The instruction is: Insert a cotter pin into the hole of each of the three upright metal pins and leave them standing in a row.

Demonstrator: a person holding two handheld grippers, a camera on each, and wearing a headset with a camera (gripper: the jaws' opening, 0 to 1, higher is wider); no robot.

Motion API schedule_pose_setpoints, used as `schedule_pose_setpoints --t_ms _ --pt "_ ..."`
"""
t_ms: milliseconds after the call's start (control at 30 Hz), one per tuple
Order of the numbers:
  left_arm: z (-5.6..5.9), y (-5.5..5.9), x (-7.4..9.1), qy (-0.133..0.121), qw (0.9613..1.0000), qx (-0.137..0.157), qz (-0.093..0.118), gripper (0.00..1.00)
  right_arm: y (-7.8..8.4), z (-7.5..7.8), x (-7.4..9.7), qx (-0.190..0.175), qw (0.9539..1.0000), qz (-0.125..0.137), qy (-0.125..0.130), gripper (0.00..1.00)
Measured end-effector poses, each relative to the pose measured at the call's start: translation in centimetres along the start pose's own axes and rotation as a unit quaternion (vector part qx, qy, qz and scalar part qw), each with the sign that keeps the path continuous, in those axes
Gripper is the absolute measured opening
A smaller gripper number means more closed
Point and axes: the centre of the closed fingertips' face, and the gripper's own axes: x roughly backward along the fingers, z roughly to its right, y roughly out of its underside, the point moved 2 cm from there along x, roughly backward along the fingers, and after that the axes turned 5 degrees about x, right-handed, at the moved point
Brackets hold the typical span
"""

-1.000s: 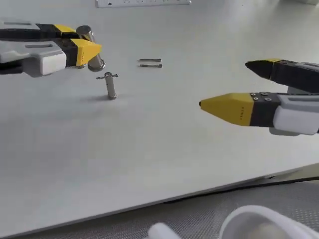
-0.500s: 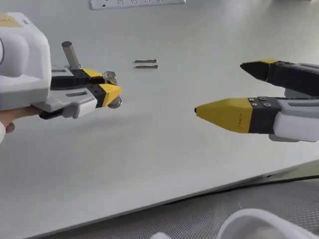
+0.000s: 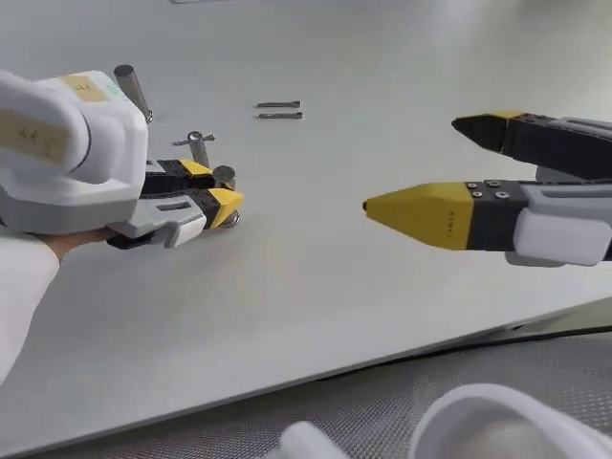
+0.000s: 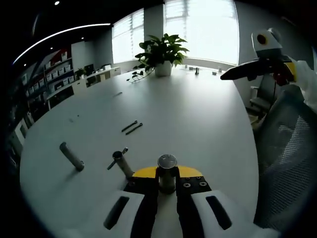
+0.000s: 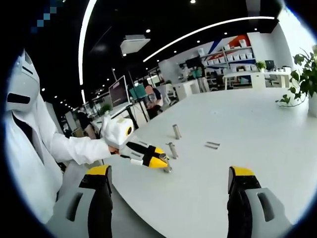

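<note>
Squarely between its yellow fingertips (image 3: 229, 199), the left gripper (image 3: 220, 186) clamps one upright metal pin (image 3: 224, 174), whose round head (image 4: 167, 161) rises just above the tips. Just beyond those fingers, to their left in the left gripper view, a second pin (image 3: 198, 148) stands with a cotter pin crossing its top. A bare third pin (image 3: 131, 89) stands farther off on the same side. Two loose cotter pins (image 3: 278, 110) lie side by side on the white table (image 3: 316, 277), well ahead of the tips. The right gripper (image 3: 409, 164) hovers with fingers spread wide, holding nothing, well apart from every pin.
</note>
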Motion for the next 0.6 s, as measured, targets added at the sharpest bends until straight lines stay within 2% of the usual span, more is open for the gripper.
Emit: schedule_pose_setpoints --t_ms 100,133,233,333,400,500,600 --pt "0.2 0.5 -0.2 0.003 0.9999 -0.001 -0.01 0.11 0.4 0.2 0.0 -0.004 1.0 -0.003 0.001 0.96" --pt "0.3 0.3 -0.1 0.004 1.0 0.001 -0.004 0.11 0.4 0.3 0.0 -0.006 1.0 -0.004 0.002 0.96" --pt "0.7 0.3 -0.1 0.005 1.0 -0.003 -0.005 0.11 0.4 0.3 0.0 -0.011 0.9999 0.001 0.003 0.96" --pt "0.8 0.2 -0.1 0.002 1.0 0.004 -0.001 0.11 0.4 0.1 0.0 -0.011 0.9999 0.001 0.001 0.95" --pt "0.9 0.4 -0.2 0.0 0.9997 0.024 -0.007 0.11 0.5 0.0 -0.1 -0.012 0.9999 -0.001 0.0 0.95" --pt "1.1 0.3 -0.1 0.004 0.9999 0.009 -0.009 0.11 0.5 -0.3 -0.2 -0.015 0.9999 -0.002 -0.006 0.95" --pt "1.0 0.3 -0.1 0.005 0.9998 0.013 -0.013 0.11 0.5 -0.5 -0.3 -0.013 0.9999 -0.004 -0.01 0.95"
